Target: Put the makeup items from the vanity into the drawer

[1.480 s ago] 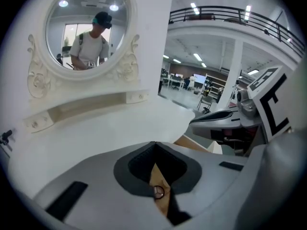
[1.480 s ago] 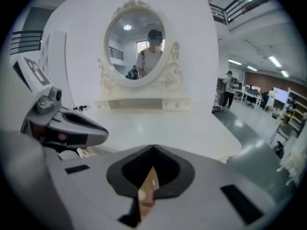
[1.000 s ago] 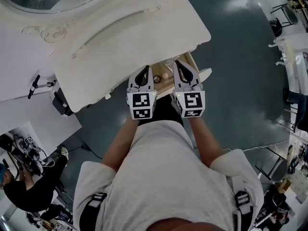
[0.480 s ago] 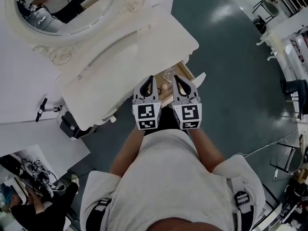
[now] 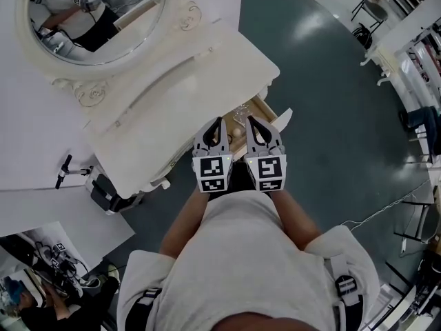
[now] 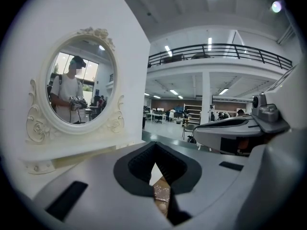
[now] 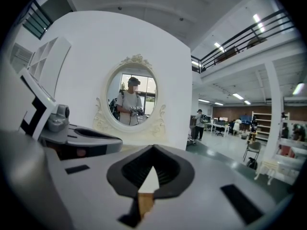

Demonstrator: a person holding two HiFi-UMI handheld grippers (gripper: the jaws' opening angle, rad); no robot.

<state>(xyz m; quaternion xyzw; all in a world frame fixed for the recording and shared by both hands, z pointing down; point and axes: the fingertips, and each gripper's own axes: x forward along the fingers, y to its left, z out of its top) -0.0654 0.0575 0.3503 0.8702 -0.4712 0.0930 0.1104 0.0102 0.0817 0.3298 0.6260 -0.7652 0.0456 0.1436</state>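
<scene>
Mirror (image 5: 89, 19) up at the left, and below it the vanity (image 5: 172, 95) top lies bare. No makeup shows on it, so the clearing looks done or close to it.

Left gripper (image 5: 219, 121) hangs over the vanity's front edge, jaws pressed together with nothing in them. Through the hollow between its pads, the left gripper view catches only a glittery scrap of something below.

Between the two grippers sits the open drawer (image 5: 267, 112) under the vanity's right corner, and that's where the makeup items (image 5: 241, 110) are: a clear, sparkly bit peeks out.

Right gripper (image 5: 249, 120) is level with its twin, also closed and empty. Both are parked side by side above the drawer, probably with nothing left to carry; pushing the drawer shut may be what remains.

The grippers cover most of the drawer, so I can't count or name its contents.
</scene>
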